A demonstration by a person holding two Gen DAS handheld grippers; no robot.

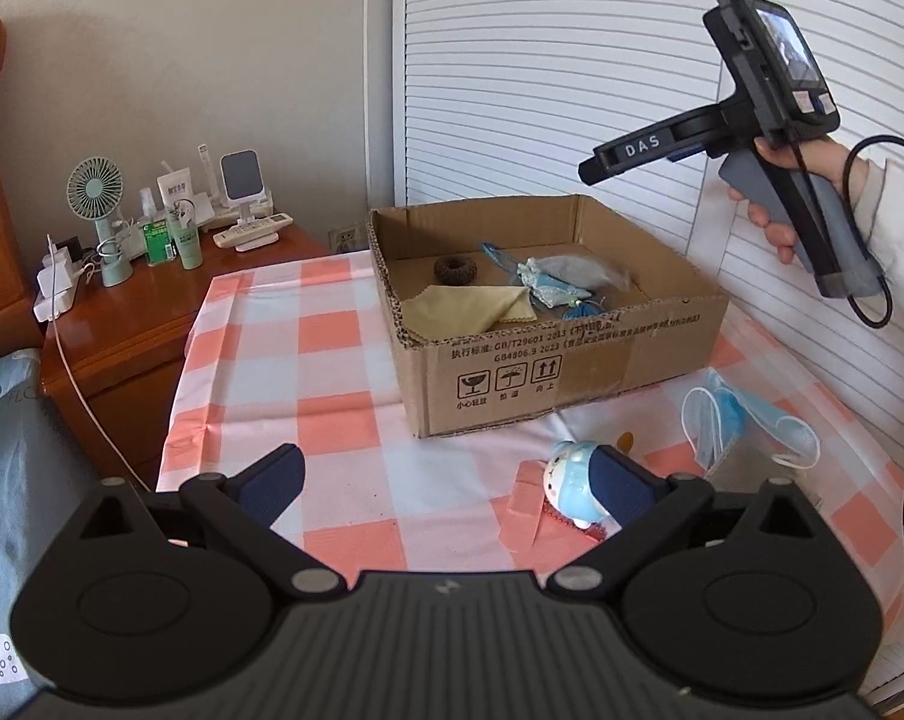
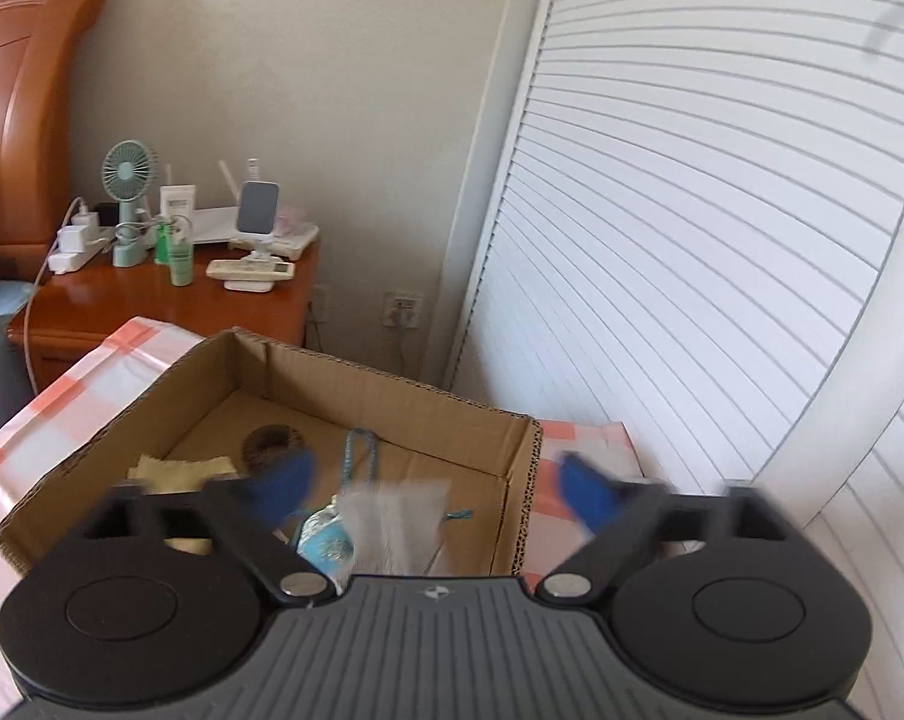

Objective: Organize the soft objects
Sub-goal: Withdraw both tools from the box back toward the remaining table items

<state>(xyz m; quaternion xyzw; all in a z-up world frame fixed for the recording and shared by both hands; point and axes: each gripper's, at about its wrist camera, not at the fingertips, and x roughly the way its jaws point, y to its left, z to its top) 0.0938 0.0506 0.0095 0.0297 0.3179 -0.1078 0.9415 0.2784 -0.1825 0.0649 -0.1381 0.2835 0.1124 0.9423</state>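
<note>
An open cardboard box stands on the checked tablecloth. In it lie a brown scrunchie, a yellow cloth, a grey pouch and a blue sachet. A small blue and white plush toy lies on the cloth next to my left gripper's right finger. A blue face mask lies to its right. My left gripper is open and empty. My right gripper is open above the box, over the grey pouch and sachet.
A wooden nightstand at the left holds a small fan, bottles, a remote and a charger with a trailing cable. White louvred doors stand behind the table. A bed edge lies at the far left.
</note>
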